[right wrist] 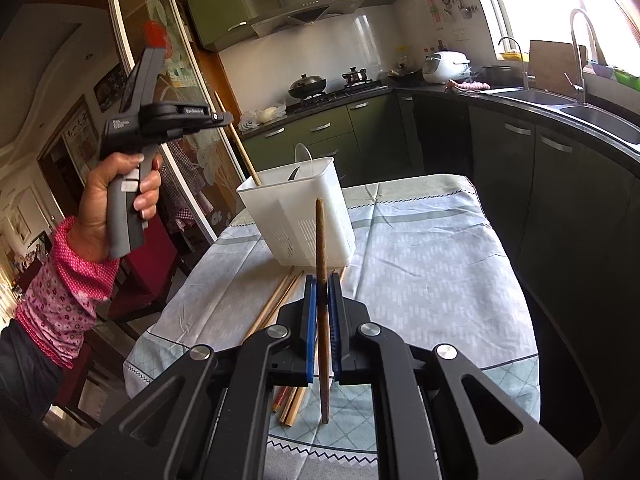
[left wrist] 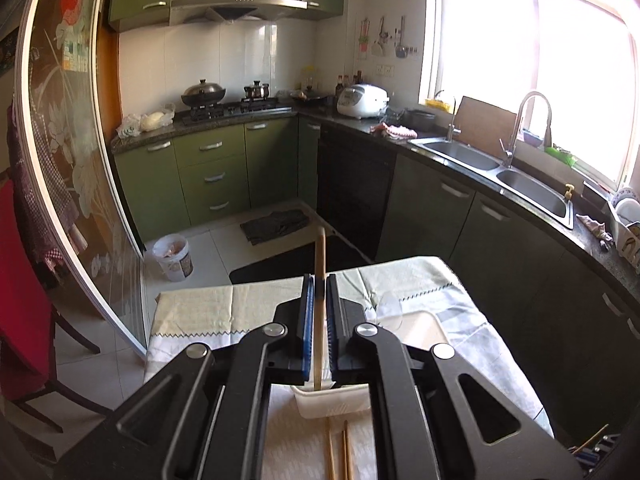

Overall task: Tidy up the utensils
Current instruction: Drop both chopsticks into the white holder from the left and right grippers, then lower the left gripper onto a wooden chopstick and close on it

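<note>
- Pale wood: in the left wrist view the left gripper is clenched on a light chopstick, blue pads pressed to both its sides; the stick runs up past the fingertips and its lower end dips into the white utensil holder right below.
- Two more chopsticks lie on the tablecloth just in front of the holder.
- Right wrist view: the right gripper grasps a dark brown chopstick, nearly upright, jaws tight on it.
- White slotted utensil holder stands on the table beyond the fingertips; a light chopstick leans out of its left corner, a clear spoon stands in it.
- Loose chopsticks lie on the patterned tablecloth, left of the gripper, near the holder's base.
- Person's hand in a pink floral sleeve holds the other gripper raised at left.
</note>
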Available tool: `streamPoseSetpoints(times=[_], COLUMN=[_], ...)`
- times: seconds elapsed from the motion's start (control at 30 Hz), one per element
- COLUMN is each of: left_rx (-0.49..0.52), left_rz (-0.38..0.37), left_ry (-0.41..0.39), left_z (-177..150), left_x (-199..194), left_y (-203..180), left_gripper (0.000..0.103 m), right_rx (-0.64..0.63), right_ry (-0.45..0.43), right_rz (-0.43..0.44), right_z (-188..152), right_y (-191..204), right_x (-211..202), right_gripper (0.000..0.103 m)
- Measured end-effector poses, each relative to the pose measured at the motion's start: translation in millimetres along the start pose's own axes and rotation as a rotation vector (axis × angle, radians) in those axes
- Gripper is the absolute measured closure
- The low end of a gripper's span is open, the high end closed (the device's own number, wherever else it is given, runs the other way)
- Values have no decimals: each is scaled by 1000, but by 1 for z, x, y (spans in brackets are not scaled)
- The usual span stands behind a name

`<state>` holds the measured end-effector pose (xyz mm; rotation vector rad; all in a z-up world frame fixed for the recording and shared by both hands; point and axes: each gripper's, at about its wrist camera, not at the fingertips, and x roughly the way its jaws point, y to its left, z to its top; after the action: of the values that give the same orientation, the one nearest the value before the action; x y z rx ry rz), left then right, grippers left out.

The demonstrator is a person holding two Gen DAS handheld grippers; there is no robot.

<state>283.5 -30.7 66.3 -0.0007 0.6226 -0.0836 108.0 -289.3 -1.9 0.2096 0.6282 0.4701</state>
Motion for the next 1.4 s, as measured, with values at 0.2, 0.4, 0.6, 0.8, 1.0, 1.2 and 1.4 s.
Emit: streamPoseSetpoints(times=[0.2, 0.4, 0.6, 0.8, 1.0, 1.2, 1.4], left_rx=[-13, -16, -19, -12, -16, -20, -12], left_rz=[-41, -69, -76, -41, -46, -87, -82], left_ry=[67, 62, 89, 99, 146, 209, 290], left_z=[-29, -59, -95, -115, -127, -129, -140], left_x=[2, -36, -69, -87, -80, -58, -23], left_y=[13, 27, 41, 57, 60, 48, 31], left_gripper=[81, 81, 81, 81, 80, 80, 80], right_rx=[-28, -80, -88, -37, -19, -75, -56], right_ry=[-80, -194, -299, -229, -83, 41, -40], right_rz=[13, 37, 1, -70, -112, -120, -112], right_z=[41, 111, 185, 219, 191, 158, 139], right_y=[12, 39, 60, 51, 32, 30, 21], right_x=[-8, -2, 35, 107, 161, 190, 142], right_gripper=[96, 96, 96, 96, 96, 81, 78])
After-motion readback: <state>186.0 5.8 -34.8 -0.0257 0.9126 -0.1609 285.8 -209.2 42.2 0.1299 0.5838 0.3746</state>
